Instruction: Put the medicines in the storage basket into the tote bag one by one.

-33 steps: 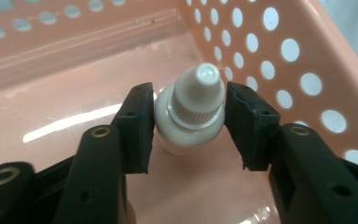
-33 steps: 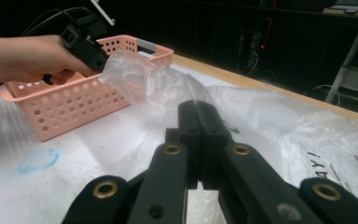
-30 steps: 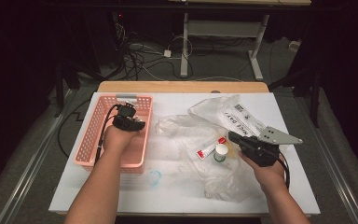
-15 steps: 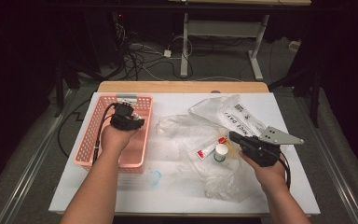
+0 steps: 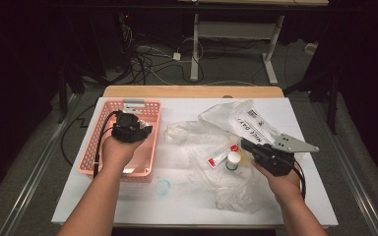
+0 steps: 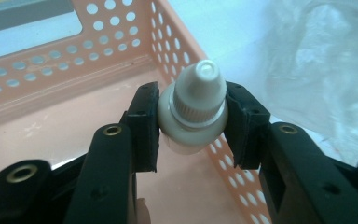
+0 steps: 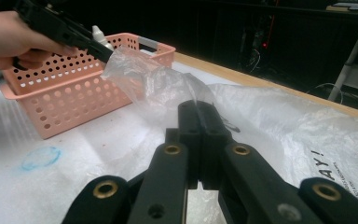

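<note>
a small white bottle (image 6: pixel 193 109) with a ribbed cap is clamped between the two pads of the left gripper (image 6: pixel 192 122), cap pointing away from the hand, and it hangs above the pink basket (image 5: pixel 142 162) near the basket's right wall. in the high view the left gripper (image 5: pixel 134 129) sits over the middle of that basket, which stands by the table's left edge with a grey and white card (image 5: pixel 133 104) lying at its far end. just right of the basket, crumpled clear plastic (image 5: pixel 197 140) spreads over the middle of the white table (image 5: pixel 128 206), and a printed plastic bag (image 5: pixel 248 123) lies toward the far right corner. among the plastic are a red and white tube (image 5: pixel 221 156) and a second white-capped bottle (image 5: pixel 233 161), close beside each other. a faint blue ring mark (image 5: pixel 163 187) shows on the table near the basket's near right corner. the right gripper (image 5: pixel 246 146) rests low by the right edge, beside that second bottle, its jaws pressed together with a fold of the clear plastic (image 7: pixel 168 88) rising right at their tips; whether the film is pinched cannot be told.
</note>
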Action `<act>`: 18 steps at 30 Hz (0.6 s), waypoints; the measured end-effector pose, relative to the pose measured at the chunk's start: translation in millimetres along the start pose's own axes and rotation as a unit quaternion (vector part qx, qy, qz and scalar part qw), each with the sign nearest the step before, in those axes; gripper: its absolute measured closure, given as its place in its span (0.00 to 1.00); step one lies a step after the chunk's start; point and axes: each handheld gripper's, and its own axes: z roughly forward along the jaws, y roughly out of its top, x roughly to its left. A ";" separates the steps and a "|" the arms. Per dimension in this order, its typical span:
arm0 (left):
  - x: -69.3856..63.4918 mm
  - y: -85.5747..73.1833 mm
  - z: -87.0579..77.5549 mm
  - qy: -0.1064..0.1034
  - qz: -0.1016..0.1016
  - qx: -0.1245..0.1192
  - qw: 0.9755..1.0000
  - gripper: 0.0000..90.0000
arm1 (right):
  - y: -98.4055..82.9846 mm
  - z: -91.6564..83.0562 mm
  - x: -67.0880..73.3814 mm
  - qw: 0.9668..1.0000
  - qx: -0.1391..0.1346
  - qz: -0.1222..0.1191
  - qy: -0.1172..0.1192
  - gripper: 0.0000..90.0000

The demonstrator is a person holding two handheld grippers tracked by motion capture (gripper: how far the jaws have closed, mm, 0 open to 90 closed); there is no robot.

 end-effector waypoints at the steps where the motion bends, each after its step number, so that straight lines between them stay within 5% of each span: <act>1: -1.5 -1.9 -3.4 0.000 0.002 -0.004 1.000 0.65 | -0.1 0.0 -0.2 1.000 0.000 0.001 0.000 1.00; 18: -24.5 -41.1 -39.6 -0.016 0.021 -0.087 0.996 0.65 | 0.0 1.8 3.1 1.000 0.004 -0.005 0.000 1.00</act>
